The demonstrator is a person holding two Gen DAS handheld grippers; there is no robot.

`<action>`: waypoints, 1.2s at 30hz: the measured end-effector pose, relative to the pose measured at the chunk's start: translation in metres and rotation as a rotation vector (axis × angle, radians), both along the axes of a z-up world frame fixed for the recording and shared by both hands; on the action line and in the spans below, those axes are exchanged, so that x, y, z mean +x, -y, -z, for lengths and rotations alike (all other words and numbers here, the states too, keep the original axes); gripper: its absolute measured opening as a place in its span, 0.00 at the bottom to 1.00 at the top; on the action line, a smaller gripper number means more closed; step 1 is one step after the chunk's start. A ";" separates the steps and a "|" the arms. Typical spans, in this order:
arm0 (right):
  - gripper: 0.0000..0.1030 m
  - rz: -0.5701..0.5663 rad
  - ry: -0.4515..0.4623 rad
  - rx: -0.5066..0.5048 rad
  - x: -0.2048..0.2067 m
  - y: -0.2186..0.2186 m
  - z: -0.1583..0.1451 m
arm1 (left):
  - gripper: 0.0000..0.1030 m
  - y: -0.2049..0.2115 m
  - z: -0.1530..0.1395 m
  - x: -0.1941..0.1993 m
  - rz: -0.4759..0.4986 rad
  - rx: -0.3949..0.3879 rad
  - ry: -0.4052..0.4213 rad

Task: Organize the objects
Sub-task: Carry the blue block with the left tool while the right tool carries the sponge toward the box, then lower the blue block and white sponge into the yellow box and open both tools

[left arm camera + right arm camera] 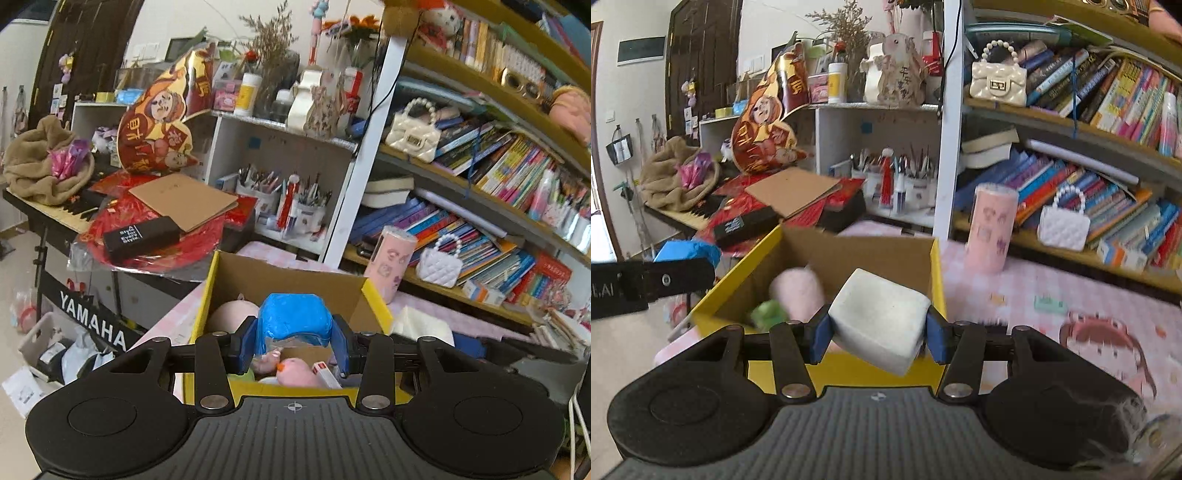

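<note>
My left gripper [295, 349] is shut on a blue wrapped packet [293, 319] and holds it above the open yellow cardboard box [212, 291]. Pink soft toys [295, 371] lie inside the box. My right gripper [879, 334] is shut on a white block [879, 319], tilted, over the near edge of the same box [936, 266]. A pink plush [799, 291] and a small green thing [768, 312] lie in the box. The left gripper with its blue packet [687, 251] shows at the left of the right wrist view.
A pink cylinder [991, 225] stands on the pink patterned mat [1034, 280] by the bookshelf [1071, 147]. A white purse [1063, 225] sits on the low shelf. A keyboard piled with red packets and a black box [140, 236] stands left of the box.
</note>
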State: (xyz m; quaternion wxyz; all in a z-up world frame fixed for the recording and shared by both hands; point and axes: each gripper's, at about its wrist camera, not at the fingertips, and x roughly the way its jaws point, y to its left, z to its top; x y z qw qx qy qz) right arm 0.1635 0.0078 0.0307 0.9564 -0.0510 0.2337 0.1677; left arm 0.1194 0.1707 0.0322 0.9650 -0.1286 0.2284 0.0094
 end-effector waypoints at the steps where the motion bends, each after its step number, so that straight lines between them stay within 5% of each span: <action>1: 0.47 -0.003 -0.002 -0.005 0.008 -0.001 0.001 | 0.39 0.001 0.004 0.010 -0.007 0.003 -0.020; 11: 0.48 -0.100 -0.118 -0.145 0.070 -0.021 0.043 | 0.39 0.000 0.044 0.057 -0.042 0.019 -0.195; 18: 0.49 -0.163 -0.190 -0.137 0.084 -0.027 0.056 | 0.40 -0.003 0.052 0.063 -0.070 0.018 -0.228; 21: 0.53 -0.172 -0.206 -0.138 0.086 -0.028 0.057 | 0.43 -0.004 0.051 0.061 -0.066 0.008 -0.226; 26: 0.61 -0.139 -0.163 -0.145 0.076 -0.028 0.052 | 0.69 -0.004 0.043 0.051 -0.067 0.008 -0.189; 36: 0.69 -0.053 -0.035 -0.074 0.036 -0.014 0.017 | 0.82 -0.008 0.007 -0.001 -0.090 0.009 -0.057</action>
